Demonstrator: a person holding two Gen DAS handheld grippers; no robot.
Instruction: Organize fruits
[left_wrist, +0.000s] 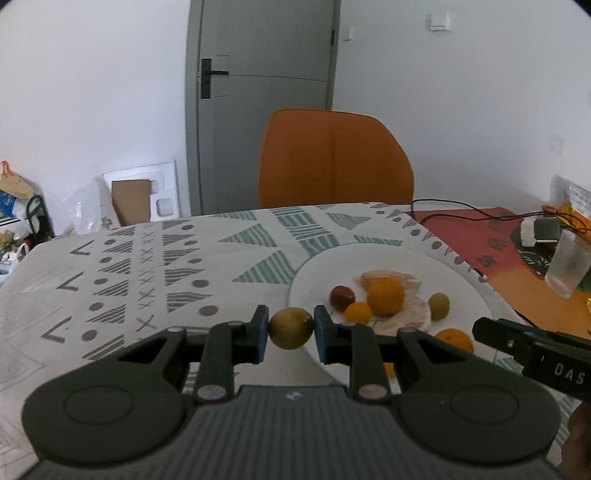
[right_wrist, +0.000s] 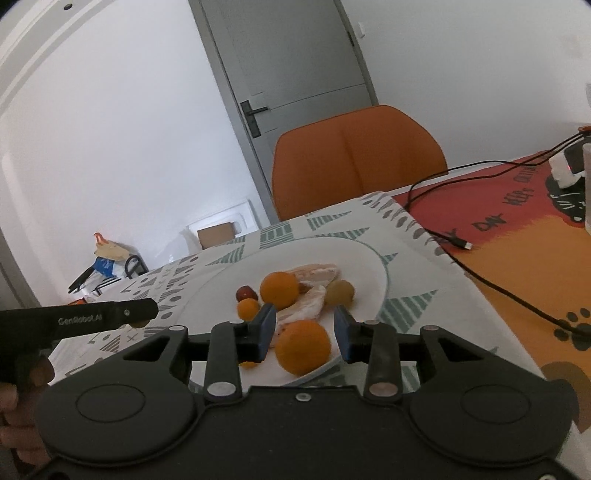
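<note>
My left gripper (left_wrist: 290, 326) is shut on a brownish-green round fruit (left_wrist: 290, 328), held just left of a white plate (left_wrist: 325, 266). On the plate lie a red fruit (left_wrist: 341, 296), a big orange (left_wrist: 385, 296), a small orange (left_wrist: 357, 312), a green fruit (left_wrist: 439, 305), another orange (left_wrist: 454, 338) and a crumpled plastic wrap (left_wrist: 410, 314). My right gripper (right_wrist: 304, 328) is open, its fingers on either side of an orange (right_wrist: 303, 346) at the plate's near edge (right_wrist: 376, 273). The left gripper's body (right_wrist: 77, 319) shows at the left of the right wrist view.
The table has a patterned cloth (left_wrist: 155, 266) and a red-orange mat (left_wrist: 491, 251) to the right with a black cable (right_wrist: 491, 280), a charger (left_wrist: 535, 230) and a plastic cup (left_wrist: 567, 266). An orange chair (left_wrist: 334, 158) stands behind the table.
</note>
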